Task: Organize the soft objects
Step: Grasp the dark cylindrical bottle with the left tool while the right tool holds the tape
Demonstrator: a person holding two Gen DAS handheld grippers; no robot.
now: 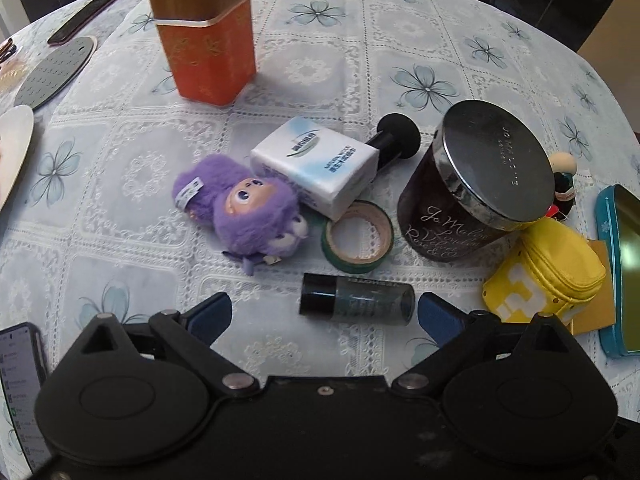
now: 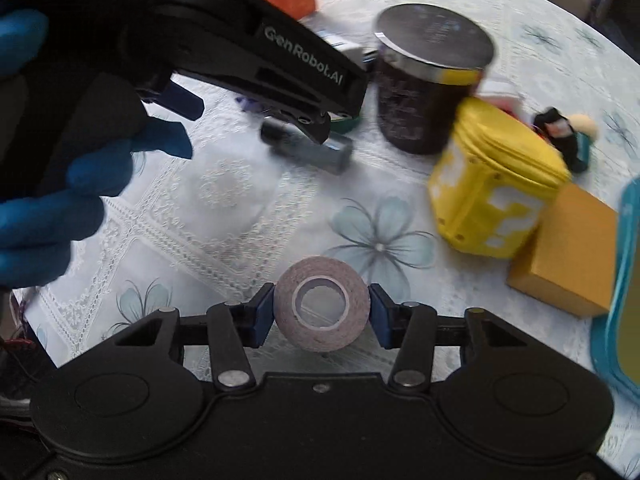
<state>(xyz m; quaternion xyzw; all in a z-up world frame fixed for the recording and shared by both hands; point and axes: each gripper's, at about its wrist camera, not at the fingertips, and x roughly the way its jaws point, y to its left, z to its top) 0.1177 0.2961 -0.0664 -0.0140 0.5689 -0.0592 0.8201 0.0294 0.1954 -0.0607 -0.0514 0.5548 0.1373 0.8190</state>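
Pinkish tape roll (image 2: 321, 309) | clamped between right gripper (image 2: 321, 310) pads | left gripper (image 1: 324, 316) jaws apart, empty | purple plush (image 1: 244, 210) on tablecloth (image 1: 320, 60)

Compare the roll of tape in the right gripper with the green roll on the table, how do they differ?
The pinkish tape roll is clamped between the right gripper pads; the green tape roll lies flat on the tablecloth, untouched. The pinkish roll is thickly wound around a small core; the green roll is a thin ring. Both are tape rolls.
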